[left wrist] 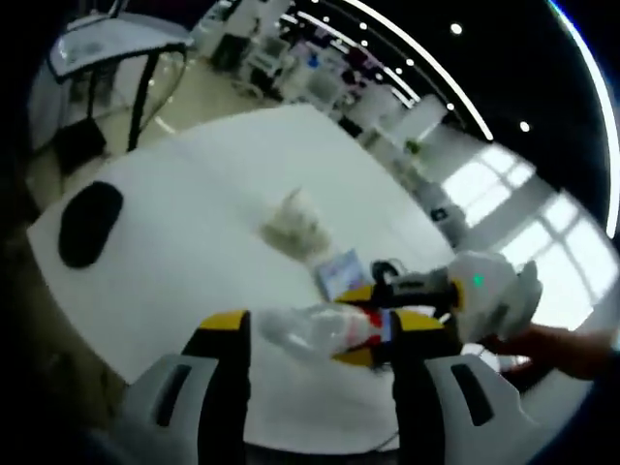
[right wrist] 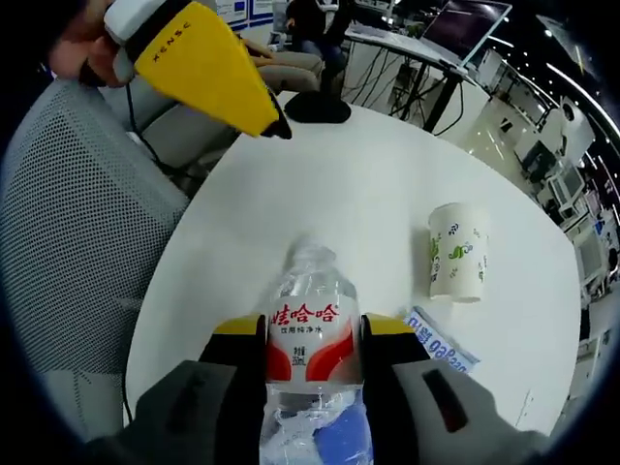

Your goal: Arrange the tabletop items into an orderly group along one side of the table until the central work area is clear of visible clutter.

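Carrying the clear plastic water bottle with red label (right wrist: 312, 358), gripped around its body between the closed right claw (right wrist: 314, 354) jaws above the round white surface (right wrist: 368, 194), should end near the white patterned paper cup (right wrist: 456, 252), set down upright; the left claw (left wrist: 320, 363) hangs open, empty.

A clear plastic bottle (right wrist: 312, 329) with a red-and-white label lies on its side on the white tabletop (right wrist: 368, 194). Near it a white paper cup (right wrist: 457, 252) with green print also lies on its side. A small blue-and-white packet (right wrist: 438, 339) lies flat just beside the bottle. A black mouse (left wrist: 90, 223) sits well apart.
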`<state>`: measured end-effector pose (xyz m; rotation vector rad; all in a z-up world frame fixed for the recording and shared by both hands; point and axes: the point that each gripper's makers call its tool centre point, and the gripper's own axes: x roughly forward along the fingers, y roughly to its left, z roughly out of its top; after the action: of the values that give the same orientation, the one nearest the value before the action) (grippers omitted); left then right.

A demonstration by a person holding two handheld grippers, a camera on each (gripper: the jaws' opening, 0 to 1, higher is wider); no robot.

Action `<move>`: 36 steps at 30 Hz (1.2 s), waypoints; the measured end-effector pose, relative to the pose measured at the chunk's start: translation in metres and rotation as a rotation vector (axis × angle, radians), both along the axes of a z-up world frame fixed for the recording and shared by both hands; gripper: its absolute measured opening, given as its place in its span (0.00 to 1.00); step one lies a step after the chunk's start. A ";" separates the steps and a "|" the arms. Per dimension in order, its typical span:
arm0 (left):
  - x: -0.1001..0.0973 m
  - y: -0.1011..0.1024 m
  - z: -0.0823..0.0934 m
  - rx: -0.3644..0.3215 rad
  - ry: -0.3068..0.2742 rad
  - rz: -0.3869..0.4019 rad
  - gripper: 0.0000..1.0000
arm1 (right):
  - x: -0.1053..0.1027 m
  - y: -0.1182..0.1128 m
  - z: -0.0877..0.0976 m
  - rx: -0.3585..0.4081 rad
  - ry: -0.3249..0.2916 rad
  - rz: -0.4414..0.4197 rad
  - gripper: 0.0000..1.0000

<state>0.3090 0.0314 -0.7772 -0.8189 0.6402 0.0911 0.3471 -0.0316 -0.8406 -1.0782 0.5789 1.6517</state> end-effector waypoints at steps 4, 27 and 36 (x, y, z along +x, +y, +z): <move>0.003 -0.009 -0.011 -0.010 0.032 -0.006 0.54 | -0.002 -0.006 -0.002 0.001 0.004 -0.017 0.37; 0.021 -0.031 -0.069 -0.167 0.204 0.142 0.44 | -0.008 -0.023 -0.010 0.029 0.036 -0.109 0.37; 0.029 -0.028 -0.084 -0.217 0.218 0.213 0.35 | -0.013 -0.023 -0.011 0.033 0.040 -0.098 0.37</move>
<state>0.3376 0.0034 -0.8608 -1.0958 0.7754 0.3119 0.3344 -0.0549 -0.8512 -0.9797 0.6190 1.5958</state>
